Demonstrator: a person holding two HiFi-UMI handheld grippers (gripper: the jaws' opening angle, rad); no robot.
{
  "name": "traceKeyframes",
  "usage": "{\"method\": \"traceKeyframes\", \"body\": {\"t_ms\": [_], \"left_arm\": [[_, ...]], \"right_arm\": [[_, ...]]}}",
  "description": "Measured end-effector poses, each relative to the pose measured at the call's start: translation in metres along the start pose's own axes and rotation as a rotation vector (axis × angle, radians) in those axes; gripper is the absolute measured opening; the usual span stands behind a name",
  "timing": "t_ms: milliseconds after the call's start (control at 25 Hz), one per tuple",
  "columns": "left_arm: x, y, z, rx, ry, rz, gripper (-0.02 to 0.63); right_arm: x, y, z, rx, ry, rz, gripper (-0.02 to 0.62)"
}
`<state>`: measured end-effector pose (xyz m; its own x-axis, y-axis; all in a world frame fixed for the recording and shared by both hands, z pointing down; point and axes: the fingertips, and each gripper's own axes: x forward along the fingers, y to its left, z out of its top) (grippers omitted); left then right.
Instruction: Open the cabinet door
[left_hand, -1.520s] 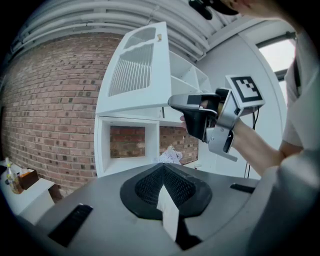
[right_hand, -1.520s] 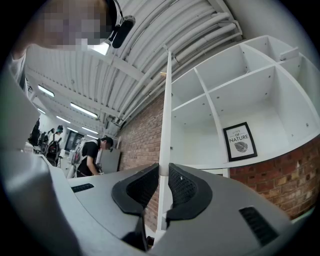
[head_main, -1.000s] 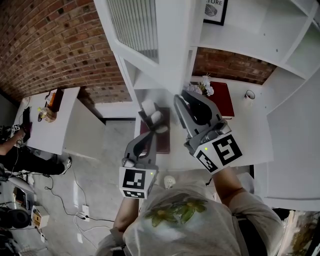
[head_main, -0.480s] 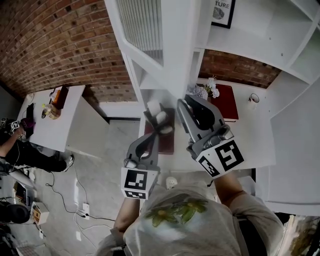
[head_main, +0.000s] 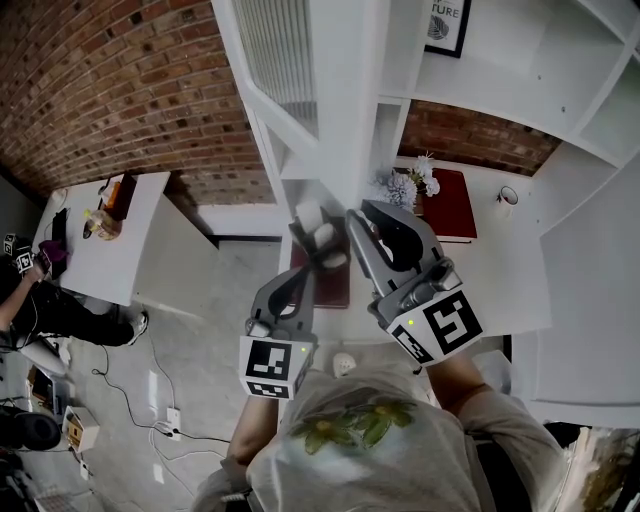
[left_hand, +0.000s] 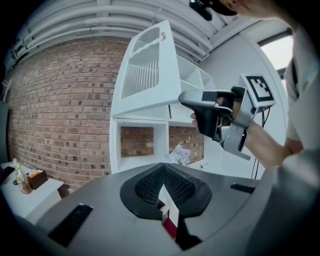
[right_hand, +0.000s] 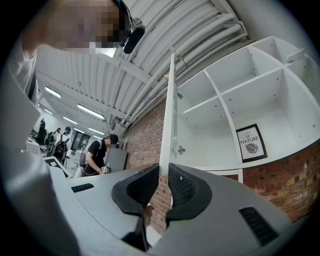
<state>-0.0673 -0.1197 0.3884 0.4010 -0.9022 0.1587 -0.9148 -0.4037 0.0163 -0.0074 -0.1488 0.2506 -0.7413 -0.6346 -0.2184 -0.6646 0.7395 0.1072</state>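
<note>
The white cabinet door (head_main: 290, 60) with its ribbed panel stands swung out from the cabinet, over the floor. My right gripper (head_main: 358, 222) is shut on the door's lower edge. In the right gripper view the door (right_hand: 169, 125) shows edge-on as a thin white strip pinched between the two pads (right_hand: 165, 172). The left gripper view shows the door (left_hand: 145, 75) from the side, with the right gripper (left_hand: 189, 101) against its bottom edge. My left gripper (head_main: 322, 258) hovers just left of the right one, below the door, with its jaws (left_hand: 161, 172) together and nothing held.
A white counter (head_main: 500, 270) under the shelves carries a dark red book (head_main: 450, 200), white flowers (head_main: 405, 185) and a small cup (head_main: 505, 197). A framed print (head_main: 447, 25) leans in an open shelf. A white table (head_main: 110, 250) and a person (head_main: 25, 300) are at the left.
My right gripper, still clamped on the door edge, has shifted slightly left and toward me. The left gripper has hardly moved.
</note>
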Motion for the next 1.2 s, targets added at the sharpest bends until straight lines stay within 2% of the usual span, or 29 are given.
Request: {"method": "traceKeyframes", "body": {"t_ms": [1200], "left_arm": [[-0.029, 0.021, 0.003, 0.016, 0.027, -0.028, 0.009]], "right_arm": [[0.014, 0.053, -0.001, -0.004, 0.004, 0.018, 0.067]]}}
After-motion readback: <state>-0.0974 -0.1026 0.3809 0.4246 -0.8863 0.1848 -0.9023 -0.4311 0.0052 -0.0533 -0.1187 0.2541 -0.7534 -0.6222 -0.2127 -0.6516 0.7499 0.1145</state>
